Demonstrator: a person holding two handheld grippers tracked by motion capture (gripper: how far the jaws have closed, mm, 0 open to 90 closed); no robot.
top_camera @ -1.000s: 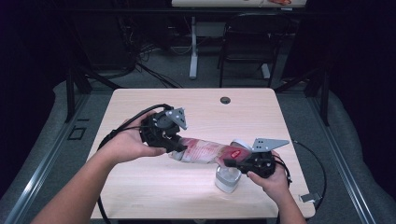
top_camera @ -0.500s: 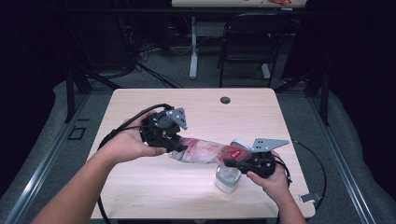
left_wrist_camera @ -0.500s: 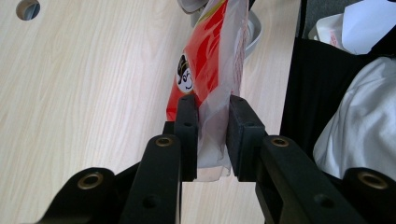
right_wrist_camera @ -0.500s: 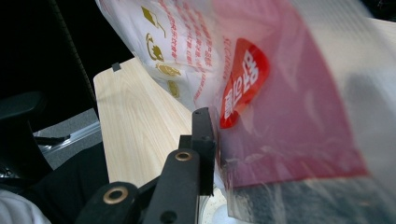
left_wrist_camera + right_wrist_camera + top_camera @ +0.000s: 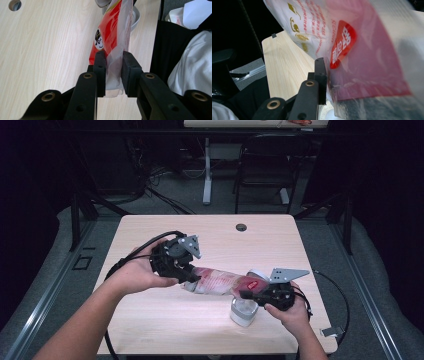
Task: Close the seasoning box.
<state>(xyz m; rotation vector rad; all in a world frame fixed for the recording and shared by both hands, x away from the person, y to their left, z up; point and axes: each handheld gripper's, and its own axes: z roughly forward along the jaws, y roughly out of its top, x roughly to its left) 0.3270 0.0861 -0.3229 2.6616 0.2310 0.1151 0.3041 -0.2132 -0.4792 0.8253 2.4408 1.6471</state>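
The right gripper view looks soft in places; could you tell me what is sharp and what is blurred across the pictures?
Right gripper view: the red end of the snack bag is blurred, the black jaw sharp. Left gripper view: sharp throughout. High view: lit table, dark surroundings.

The bag [image 5: 225,281] is hanging lengthwise between the left gripper [image 5: 192,279] and the right gripper [image 5: 245,295], blocking the tabletop's [image 5: 210,235] middle band. A cup [image 5: 243,312] is standing just below the bag's right end, obstructing the near right area. The far half is lying open, save a small hole [image 5: 241,227]. The near left corner is offering room beside the left forearm [image 5: 85,325].
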